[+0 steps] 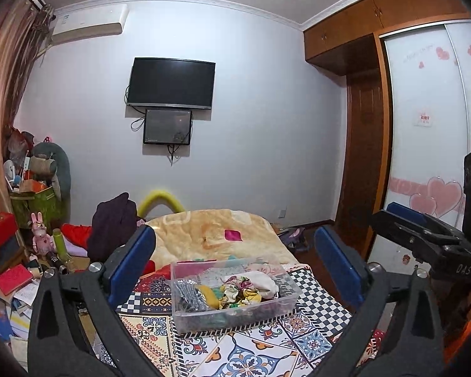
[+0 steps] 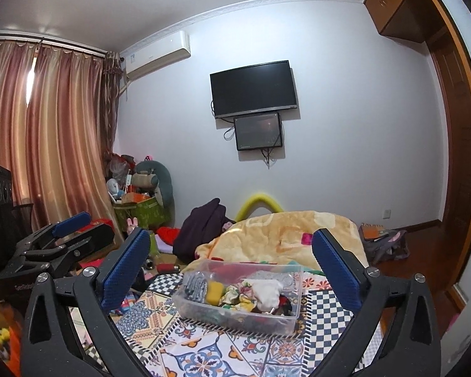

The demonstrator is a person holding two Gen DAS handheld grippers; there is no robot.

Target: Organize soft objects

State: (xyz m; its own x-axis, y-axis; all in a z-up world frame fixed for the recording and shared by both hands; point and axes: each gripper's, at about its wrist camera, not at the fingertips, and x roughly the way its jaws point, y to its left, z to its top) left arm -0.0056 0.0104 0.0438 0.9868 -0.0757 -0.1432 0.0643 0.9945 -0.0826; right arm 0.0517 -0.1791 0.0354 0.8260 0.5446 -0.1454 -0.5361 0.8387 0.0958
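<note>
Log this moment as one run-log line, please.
left gripper: open, empty | right gripper: open, empty | plastic bin: on patterned cloth, holds soft items | stage: nothing grasped

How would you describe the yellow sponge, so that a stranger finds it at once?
Look at the clear plastic box standing on the patterned cloth at the near end of the bed. Inside lies the yellow sponge, right of a grey knitted piece. It alone is a plain yellow block.
</note>
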